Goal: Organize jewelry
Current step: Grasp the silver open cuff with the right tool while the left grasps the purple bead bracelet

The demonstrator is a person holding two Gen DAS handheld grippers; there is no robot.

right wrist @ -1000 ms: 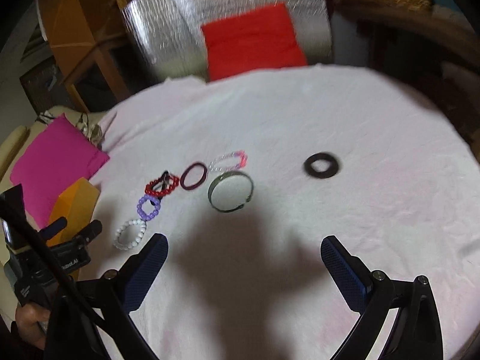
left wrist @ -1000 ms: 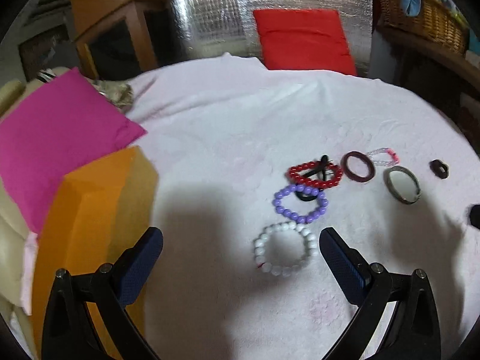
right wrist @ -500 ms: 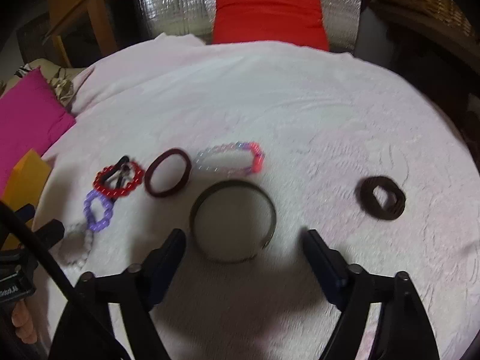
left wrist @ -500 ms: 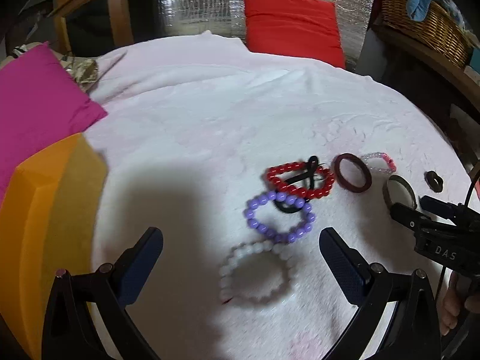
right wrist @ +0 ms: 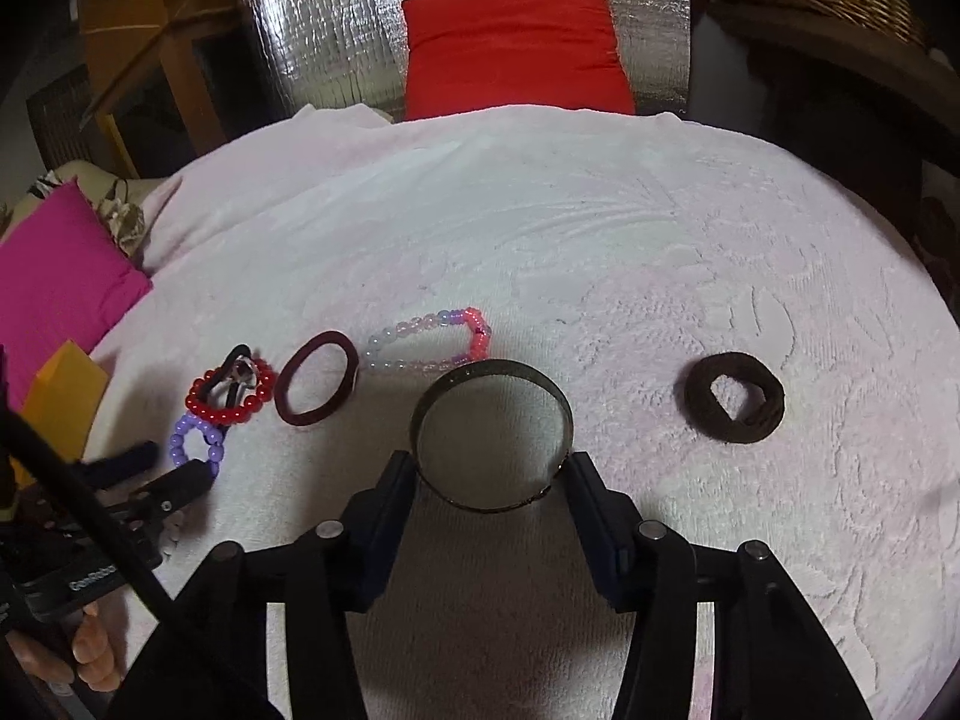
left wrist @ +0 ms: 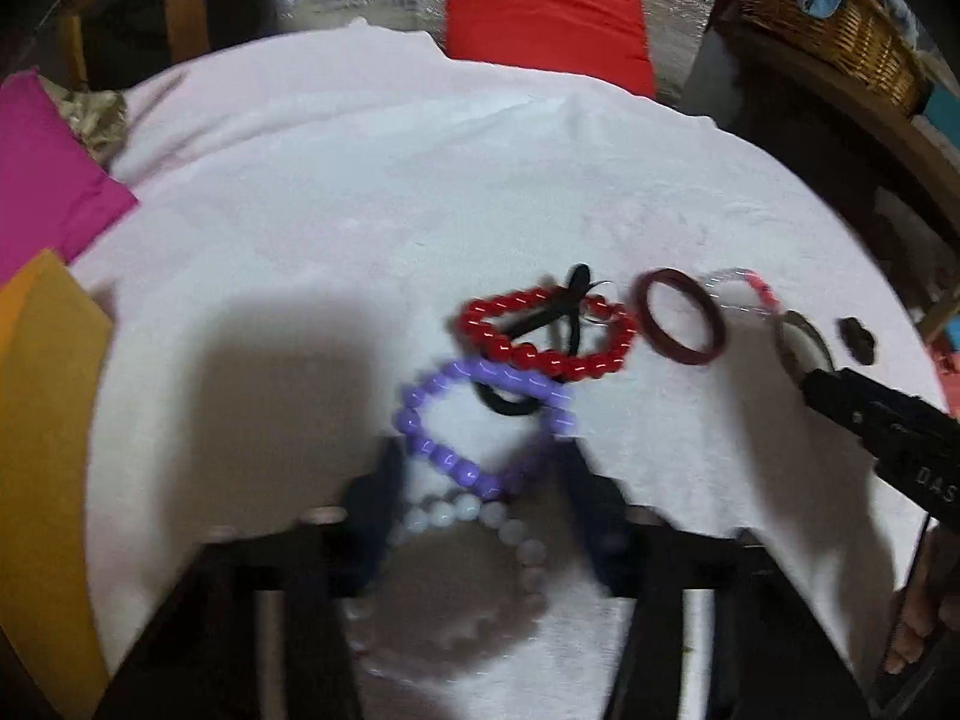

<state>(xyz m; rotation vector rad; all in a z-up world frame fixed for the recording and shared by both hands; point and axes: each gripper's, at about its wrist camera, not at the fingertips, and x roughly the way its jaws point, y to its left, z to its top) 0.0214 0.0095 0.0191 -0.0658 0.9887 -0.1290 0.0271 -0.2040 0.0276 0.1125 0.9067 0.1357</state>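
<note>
My left gripper [left wrist: 480, 510] is low over the white cloth, blurred, its jaws closing. A white bead bracelet [left wrist: 528, 552] lies between them, with a gap still showing on its right side. A purple bead bracelet [left wrist: 432, 396] touches it just beyond. My right gripper [right wrist: 489, 474] is closing around a dark metal bangle [right wrist: 498, 372]. Its fingertips flank the bangle's near half, very close to its sides. The bangle rests flat on the cloth. Further along lie a red bead bracelet [left wrist: 540, 354], a maroon ring [left wrist: 681, 318], a pastel bead bracelet [right wrist: 432, 342] and a brown scrunchie [right wrist: 735, 399].
A pale pink cloth [right wrist: 600, 210] covers the round table. An orange box [left wrist: 42, 450] and a pink cushion [left wrist: 48, 192] sit at the left edge. Behind the table are a red cushion [right wrist: 510, 42] and a wicker basket [left wrist: 828, 24]. A hand [right wrist: 90, 648] holds the left gripper.
Both grippers came down and forward toward the cloth and their jaws narrowed. The white bracelet now lies between the left fingers and the metal bangle between the right ones.
</note>
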